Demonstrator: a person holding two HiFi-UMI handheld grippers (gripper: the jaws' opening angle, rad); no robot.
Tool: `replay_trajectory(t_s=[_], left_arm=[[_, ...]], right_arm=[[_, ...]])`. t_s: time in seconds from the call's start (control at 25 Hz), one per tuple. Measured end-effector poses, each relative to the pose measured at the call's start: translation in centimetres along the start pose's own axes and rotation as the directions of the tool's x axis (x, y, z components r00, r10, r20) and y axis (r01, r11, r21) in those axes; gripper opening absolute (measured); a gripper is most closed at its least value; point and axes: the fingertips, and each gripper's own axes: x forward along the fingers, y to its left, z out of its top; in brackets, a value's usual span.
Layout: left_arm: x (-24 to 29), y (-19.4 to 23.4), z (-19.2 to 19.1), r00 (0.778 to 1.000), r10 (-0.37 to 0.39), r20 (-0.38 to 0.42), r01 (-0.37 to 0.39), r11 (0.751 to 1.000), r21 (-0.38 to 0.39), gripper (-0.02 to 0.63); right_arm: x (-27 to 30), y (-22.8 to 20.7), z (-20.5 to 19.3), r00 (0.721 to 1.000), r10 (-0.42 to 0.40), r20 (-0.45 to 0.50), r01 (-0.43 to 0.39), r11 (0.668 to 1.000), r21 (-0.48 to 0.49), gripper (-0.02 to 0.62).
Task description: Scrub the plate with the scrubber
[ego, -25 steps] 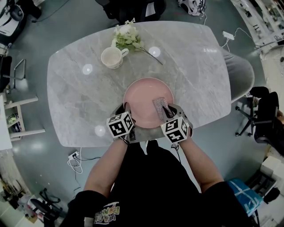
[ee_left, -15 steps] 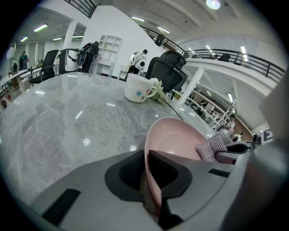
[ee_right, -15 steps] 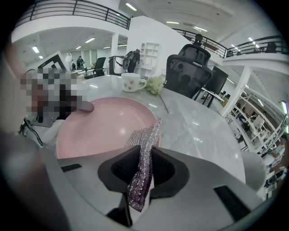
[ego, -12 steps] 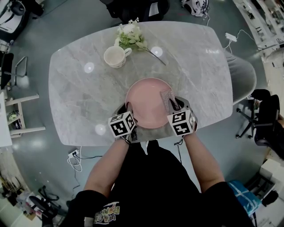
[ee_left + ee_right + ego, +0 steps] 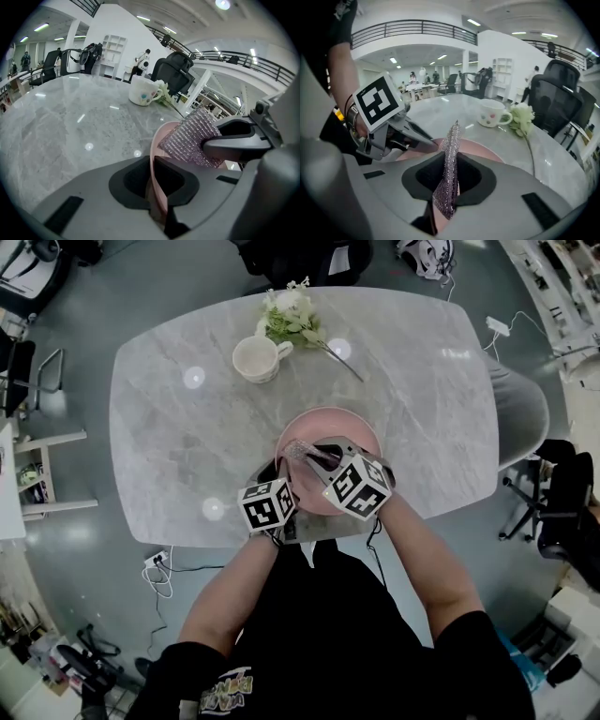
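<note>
A pink plate [image 5: 337,432] lies on the marble table near its front edge. My left gripper [image 5: 280,476] is shut on the plate's near-left rim; in the left gripper view that rim [image 5: 155,159] stands edge-on between the jaws. My right gripper [image 5: 314,455] reaches leftward over the plate, shut on a glittery silver-purple scrubber [image 5: 298,450]. In the right gripper view the scrubber [image 5: 449,159] stands upright between the jaws above the plate [image 5: 487,153]. The scrubber [image 5: 192,138] hangs close to the left gripper's jaws.
A white cup [image 5: 256,359] and a sprig of white flowers [image 5: 295,317] sit at the table's far side. The marble table [image 5: 178,446] spreads wide to left and right. Office chairs stand beyond the far edge, and a grey seat [image 5: 520,413] at the right.
My right gripper has swung from the plate's right side leftward across it, rolling as it went, with the scrubber still in its jaws. The left gripper has kept its hold on the rim.
</note>
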Motion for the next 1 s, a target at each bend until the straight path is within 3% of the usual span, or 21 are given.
replay_trajectory(t_s=[0.12, 0.36, 0.48, 0.68, 1.0], left_arm=[[0.1, 0.0, 0.0, 1.000, -0.004, -0.004, 0.004, 1.000, 0.010, 0.041], [0.0, 0.0, 0.0, 1.000, -0.010, -0.002, 0.010, 1.000, 0.019, 0.041], [0.0, 0.0, 0.1, 1.000, -0.014, 0.002, 0.014, 1.000, 0.021, 0.041], [0.0, 0.1, 0.1, 1.000, -0.014, 0.007, 0.013, 1.000, 0.026, 0.041], [0.1, 0.2, 0.0, 1.000, -0.011, 0.008, 0.010, 1.000, 0.024, 0.040]], right_arm=[[1.6, 0.5, 0.2, 0.996, 0.039, -0.086, -0.051, 0.989, -0.140, 0.074], [3.1, -1.5, 0.3, 0.982, -0.048, -0.184, -0.007, 0.958, -0.286, 0.074], [3.7, -2.6, -0.2, 0.973, -0.111, -0.205, 0.050, 0.959, -0.280, 0.075], [3.6, -5.4, -1.6, 0.945, -0.226, -0.238, 0.184, 0.965, -0.184, 0.074], [1.2, -9.4, -4.3, 0.890, -0.352, -0.292, 0.337, 0.936, -0.101, 0.074]])
